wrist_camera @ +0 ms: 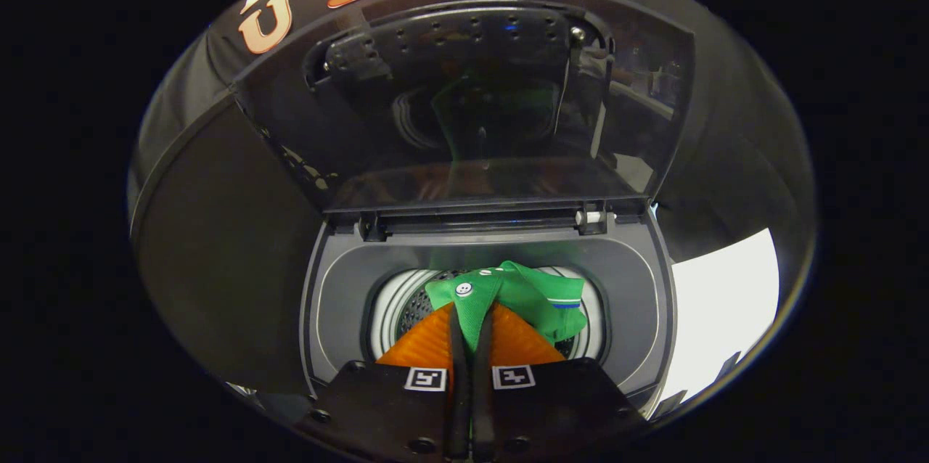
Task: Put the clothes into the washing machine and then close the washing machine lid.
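The tongs [470,314], clamped on the green garment [519,296], hold it over the washing machine [341,289] drum opening; release and closing the raised lid [464,107] remain.

Gripper [470,318] with ribbed wedge-shaped fingers, dark body, two square black-and-white markers, round screws

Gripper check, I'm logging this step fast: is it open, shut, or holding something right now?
Gripper: shut on the green shirt, both fingers pinching it over the open washing machine drum.
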Tool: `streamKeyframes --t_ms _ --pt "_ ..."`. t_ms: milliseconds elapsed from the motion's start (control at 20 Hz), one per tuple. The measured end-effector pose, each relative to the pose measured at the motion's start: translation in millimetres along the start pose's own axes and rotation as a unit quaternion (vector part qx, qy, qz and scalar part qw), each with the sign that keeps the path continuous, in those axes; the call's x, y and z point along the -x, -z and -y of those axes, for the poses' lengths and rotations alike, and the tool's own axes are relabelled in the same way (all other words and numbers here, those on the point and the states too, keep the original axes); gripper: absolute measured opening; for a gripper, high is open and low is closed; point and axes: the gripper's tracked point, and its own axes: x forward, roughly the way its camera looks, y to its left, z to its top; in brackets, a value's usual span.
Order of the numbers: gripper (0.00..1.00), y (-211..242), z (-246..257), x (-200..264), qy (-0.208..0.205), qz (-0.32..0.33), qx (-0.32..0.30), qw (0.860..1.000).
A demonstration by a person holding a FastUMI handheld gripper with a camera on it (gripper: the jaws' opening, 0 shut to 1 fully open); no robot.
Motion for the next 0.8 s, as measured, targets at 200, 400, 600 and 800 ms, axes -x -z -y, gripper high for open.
streamKeyframes --t_ms 200,400,600,800 --pt "0.22 14.1 -1.9 -6.8 -0.012 -0.027 -0.015 0.999" --pt "0.33 8.0 6.4 3.4 0.005 -0.012 -0.001 1.000" --pt "0.61 -8.8 9.2 19.4 0.018 0.013 0.022 1.000" --pt "0.93 -30.1 14.2 43.9 0.041 0.041 0.041 0.997"
